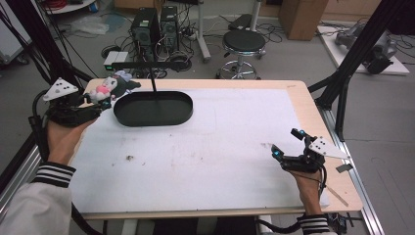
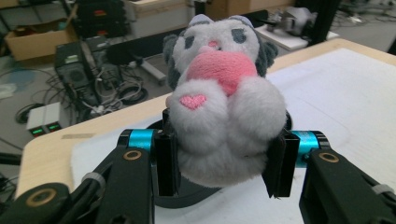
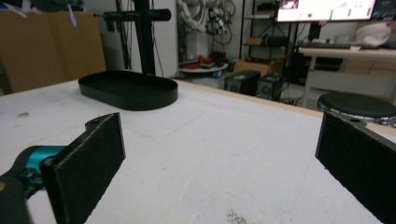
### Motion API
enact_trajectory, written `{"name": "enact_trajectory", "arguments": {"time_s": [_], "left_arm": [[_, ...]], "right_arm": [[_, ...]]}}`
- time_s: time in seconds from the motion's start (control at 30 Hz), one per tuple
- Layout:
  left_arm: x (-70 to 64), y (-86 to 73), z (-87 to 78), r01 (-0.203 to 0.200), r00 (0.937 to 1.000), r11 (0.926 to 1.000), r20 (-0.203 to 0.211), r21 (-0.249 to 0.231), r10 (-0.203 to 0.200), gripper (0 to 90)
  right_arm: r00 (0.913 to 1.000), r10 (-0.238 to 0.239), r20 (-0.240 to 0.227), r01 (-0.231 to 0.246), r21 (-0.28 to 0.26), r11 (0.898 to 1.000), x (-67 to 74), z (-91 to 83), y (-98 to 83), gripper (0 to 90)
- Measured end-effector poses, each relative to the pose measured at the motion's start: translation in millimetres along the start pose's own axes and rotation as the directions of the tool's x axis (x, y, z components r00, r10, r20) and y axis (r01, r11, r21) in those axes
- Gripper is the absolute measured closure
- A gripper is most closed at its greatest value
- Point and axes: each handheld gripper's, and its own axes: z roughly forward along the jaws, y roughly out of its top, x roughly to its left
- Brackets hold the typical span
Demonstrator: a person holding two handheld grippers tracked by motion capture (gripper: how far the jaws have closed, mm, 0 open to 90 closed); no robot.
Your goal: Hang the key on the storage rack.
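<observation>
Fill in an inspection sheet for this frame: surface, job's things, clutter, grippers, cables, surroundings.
Surface: white mat on a wooden table, smudged with small dark specks.
Job's things: plush toy held over the table's far left corner; black oval tray with an upright T-bar, nothing seen inside.
Clutter: nothing seen.
Grippers: left gripper shut on the plush toy; right gripper open, jaws wide, low over the mat.
Cables: black cable trails from each gripper.
Surroundings: computer towers, round stool, cardboard boxes, floor wiring.
</observation>
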Motion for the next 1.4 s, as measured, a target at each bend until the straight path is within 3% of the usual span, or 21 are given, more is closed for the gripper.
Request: {"name": "enact_trajectory", "arguments": {"time_s": [0.17, 0.23, 0.37, 0.43, 0.8, 1.4], "left_arm": [[6.6, -2.8, -0.5, 0.010, 0.9983, 0.9999, -0.058, -0.007, -0.011, 55.9], [8.7, -3.0, -0.4, 0.016, 0.9974, 0.9998, -0.070, -0.012, -0.016, 55.9], [12.5, -3.5, 2.4, 0.024, 0.9949, 0.9995, -0.097, -0.019, -0.025, 56.0], [14.4, -2.8, 5.6, 0.027, 0.9937, 0.9996, -0.108, -0.011, -0.028, 55.9], [23.0, 8.3, 16.4, 0.032, 0.9882, 0.9994, -0.149, -0.010, -0.034, 55.9], [29.2, 18.7, 38.5, 0.041, 0.9821, 0.9991, -0.184, 0.011, -0.039, 55.9]], "right_arm": [[0.9998, 0.013, 0.017, -0.012, -0.044, 0.999, 0.4, -3.8, -7.4, 0.3], [0.9995, 0.023, 0.022, -0.022, -0.037, 0.999, 1.6, -5.0, -11.2, 0.4], [0.9996, -0.017, 0.023, 0.018, -0.067, 0.998, 4.9, -6.8, -18.5, 0.3], [0.9995, -0.010, 0.030, 0.012, -0.068, 0.998, 5.3, -7.1, -21.9, 0.4], [0.9989, -0.005, 0.047, 0.008, -0.063, 0.998, 6.1, -5.8, -37.9, 0.4], [0.9990, -0.009, 0.044, 0.011, -0.056, 0.998, 7.0, -5.0, -40.0, 0.4]]}}
